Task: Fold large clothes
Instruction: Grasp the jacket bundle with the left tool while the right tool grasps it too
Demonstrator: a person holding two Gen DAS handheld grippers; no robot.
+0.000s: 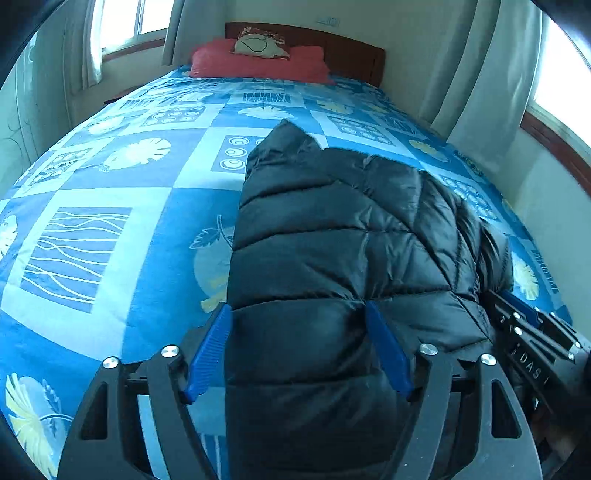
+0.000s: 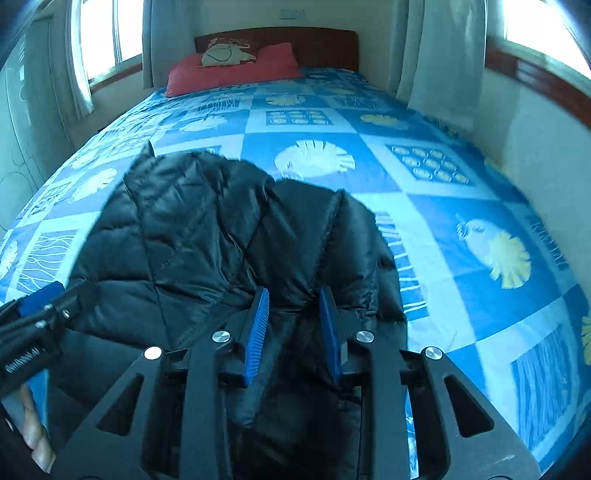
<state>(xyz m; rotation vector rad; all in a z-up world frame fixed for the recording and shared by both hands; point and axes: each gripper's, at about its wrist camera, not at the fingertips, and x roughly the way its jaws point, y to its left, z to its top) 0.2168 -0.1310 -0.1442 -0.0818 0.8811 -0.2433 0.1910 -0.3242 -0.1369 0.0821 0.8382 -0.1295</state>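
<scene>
A black quilted puffer jacket (image 1: 332, 236) lies on the blue patterned bedspread (image 1: 110, 229), near the foot of the bed. My left gripper (image 1: 299, 314) has its blue pads spread wide, with the jacket's near edge between them. The right gripper body (image 1: 532, 343) shows at the jacket's right edge. In the right wrist view the jacket (image 2: 192, 229) fills the lower left. My right gripper (image 2: 295, 302) has its pads partly closed around a bunched fold of jacket fabric. The left gripper (image 2: 33, 325) and a hand show at the left edge.
Red pillows (image 1: 258, 62) and a pale cushion (image 1: 258, 44) lie against the wooden headboard (image 1: 351, 51). Curtained windows stand at left (image 1: 122, 26) and right (image 1: 554, 74). A white wall (image 2: 546, 140) runs close along the bed's right side.
</scene>
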